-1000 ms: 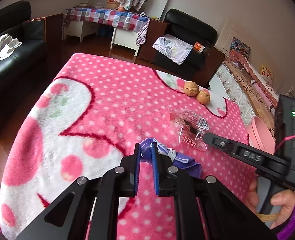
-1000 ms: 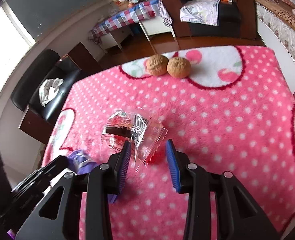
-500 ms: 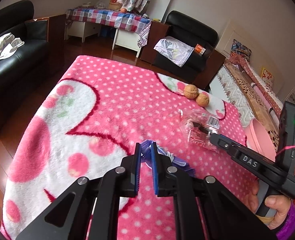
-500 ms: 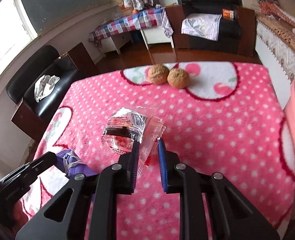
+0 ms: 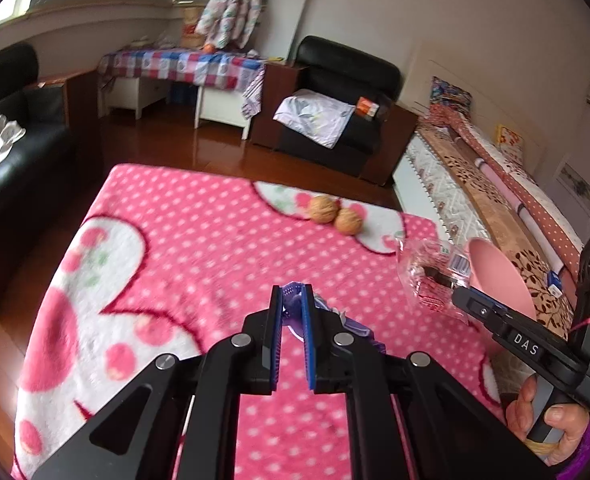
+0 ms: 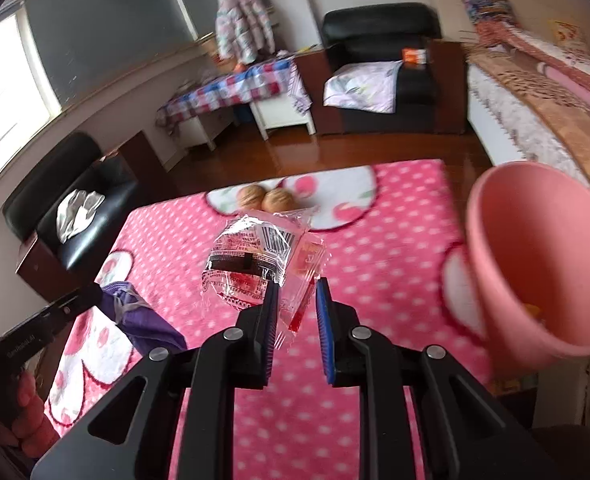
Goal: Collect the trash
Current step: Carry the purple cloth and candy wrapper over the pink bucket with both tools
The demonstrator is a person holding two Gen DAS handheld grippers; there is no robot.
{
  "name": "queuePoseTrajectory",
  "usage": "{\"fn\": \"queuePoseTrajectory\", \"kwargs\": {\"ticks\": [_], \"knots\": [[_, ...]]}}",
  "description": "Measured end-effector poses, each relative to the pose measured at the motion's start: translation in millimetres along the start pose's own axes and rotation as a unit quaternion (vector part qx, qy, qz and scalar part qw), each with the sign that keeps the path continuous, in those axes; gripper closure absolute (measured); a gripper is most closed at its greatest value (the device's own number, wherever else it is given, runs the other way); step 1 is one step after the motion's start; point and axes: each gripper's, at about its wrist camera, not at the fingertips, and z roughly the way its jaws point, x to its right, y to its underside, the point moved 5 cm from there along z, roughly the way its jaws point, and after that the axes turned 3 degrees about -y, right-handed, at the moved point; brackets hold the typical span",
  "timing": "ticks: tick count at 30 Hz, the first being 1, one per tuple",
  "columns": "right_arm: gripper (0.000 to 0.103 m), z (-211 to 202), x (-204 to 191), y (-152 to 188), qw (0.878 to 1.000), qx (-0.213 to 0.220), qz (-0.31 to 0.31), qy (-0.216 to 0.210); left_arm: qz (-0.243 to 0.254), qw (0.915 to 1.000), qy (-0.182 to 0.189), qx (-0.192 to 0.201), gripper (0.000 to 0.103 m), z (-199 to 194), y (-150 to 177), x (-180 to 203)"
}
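Note:
My left gripper [image 5: 291, 294] is shut on a purple wrapper [image 5: 349, 324] and holds it above the pink dotted blanket [image 5: 199, 248]. The wrapper also shows in the right wrist view [image 6: 143, 320]. My right gripper [image 6: 297, 294] is shut on a clear plastic wrapper with red print [image 6: 255, 256], lifted off the blanket, left of the pink bin [image 6: 535, 264]. In the left wrist view the clear wrapper [image 5: 427, 272] hangs just in front of the bin [image 5: 499, 280].
Two walnuts [image 5: 335, 214] lie on the blanket's far edge, also in the right wrist view [image 6: 265, 198]. The bin stands at the table's right side and holds something yellow [image 6: 533, 312]. Black armchairs, a checkered table and a bed lie beyond.
Both grippers have risen with their wrappers. The right gripper closed on the clear wrapper, lifted it off the blanket and carried it right, near the pink bin.

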Motion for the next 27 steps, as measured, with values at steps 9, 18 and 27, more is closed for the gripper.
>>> {"fn": "queuePoseTrajectory", "kwargs": {"ticks": [9, 18, 27], "knots": [[0.084, -46, 74, -5, 0.996, 0.041, 0.060, 0.058, 0.054, 0.9975, 0.041, 0.019, 0.095, 4, -23, 80], [0.084, -87, 150, -2, 0.983, 0.073, 0.110, 0.126, 0.118, 0.9887, 0.091, 0.018, 0.095, 20, -32, 177], [0.084, -104, 199, 4, 0.974, 0.078, 0.125, 0.174, 0.167, 0.9793, 0.114, 0.012, 0.095, 50, -33, 260]]}}
